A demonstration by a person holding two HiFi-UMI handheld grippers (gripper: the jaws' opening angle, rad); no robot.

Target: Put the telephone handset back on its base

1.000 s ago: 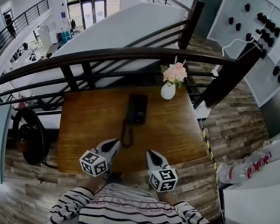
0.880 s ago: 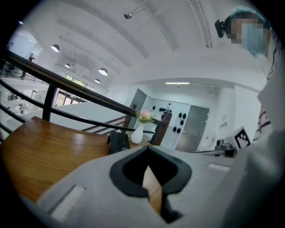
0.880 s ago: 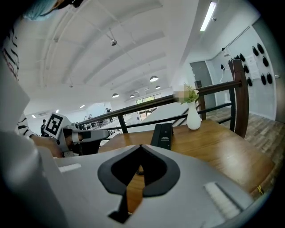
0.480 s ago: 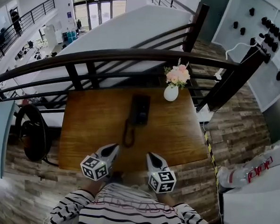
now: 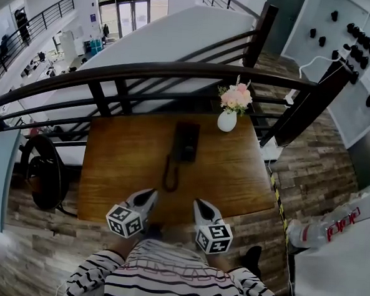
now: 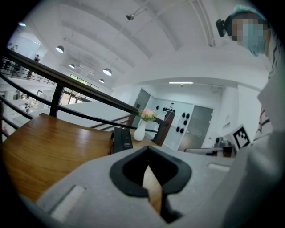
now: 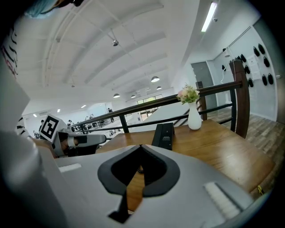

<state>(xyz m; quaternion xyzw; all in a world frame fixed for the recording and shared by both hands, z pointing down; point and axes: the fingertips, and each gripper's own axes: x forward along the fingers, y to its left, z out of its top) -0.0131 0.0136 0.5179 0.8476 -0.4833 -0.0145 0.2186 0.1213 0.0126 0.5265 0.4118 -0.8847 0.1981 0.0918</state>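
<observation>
Both the left gripper (image 5: 151, 193) and right gripper (image 5: 198, 204) hung clenched and empty at the table's (image 5: 115, 165) six o'clock edge. At twelve o'clock, the handset (image 5: 180, 141) seemingly sat on its base (image 5: 191, 144): replaced or never lifted, so no move suggested itself.

left gripper (image 5: 149, 194) turned slightly, telephone (image 6: 121, 140) shifted right in its view

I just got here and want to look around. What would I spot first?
A black telephone lies toward the far side of the wooden table. A white vase of pink flowers stands to its right, by the railing. The left gripper and right gripper hover at the near edge.
</observation>
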